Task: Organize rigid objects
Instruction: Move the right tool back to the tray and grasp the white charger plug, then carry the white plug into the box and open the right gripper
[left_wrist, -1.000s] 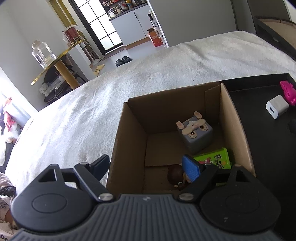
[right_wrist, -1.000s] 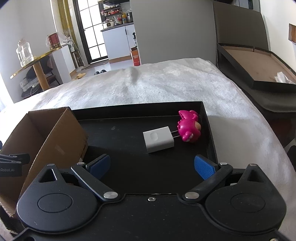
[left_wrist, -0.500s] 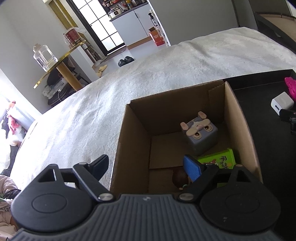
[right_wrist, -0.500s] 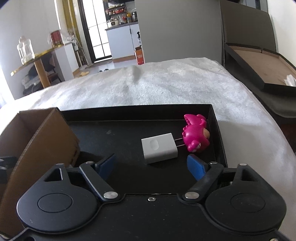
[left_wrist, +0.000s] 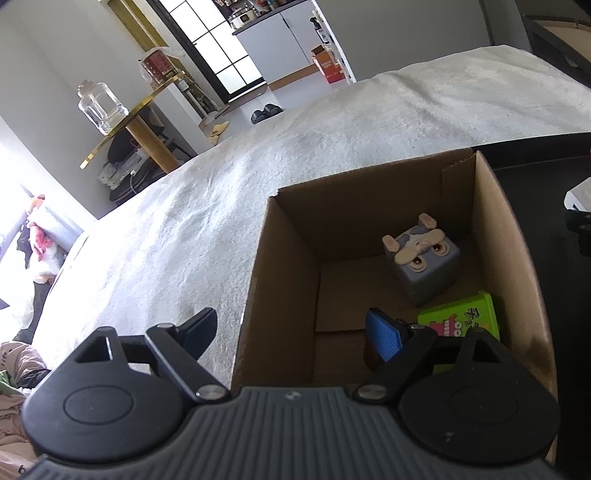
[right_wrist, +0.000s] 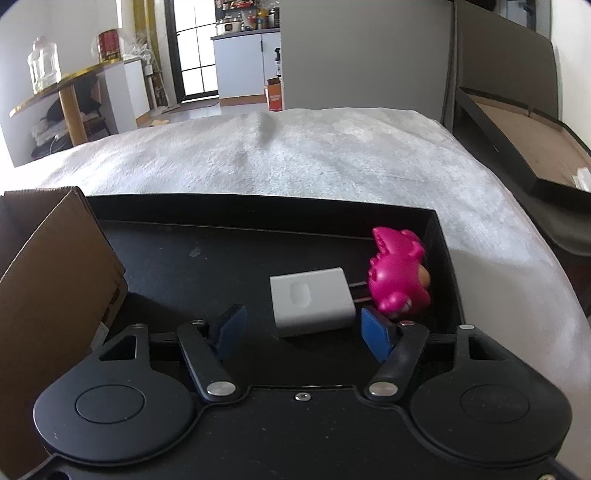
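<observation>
Between the spread fingers of the right gripper (right_wrist: 301, 326), low over the black tray (right_wrist: 229, 210), lies the white charger (right_wrist: 312, 299), prongs touching the pink toy (right_wrist: 400, 278). It looks light, stiff and smooth; its flat sides seem best to pinch. Left gripper (left_wrist: 291, 332), also spread and empty, straddles the near wall of the box (left_wrist: 258, 295).

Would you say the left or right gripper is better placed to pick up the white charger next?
Right. The right gripper is open with the charger just ahead; the left gripper straddles the cardboard box wall.
</observation>
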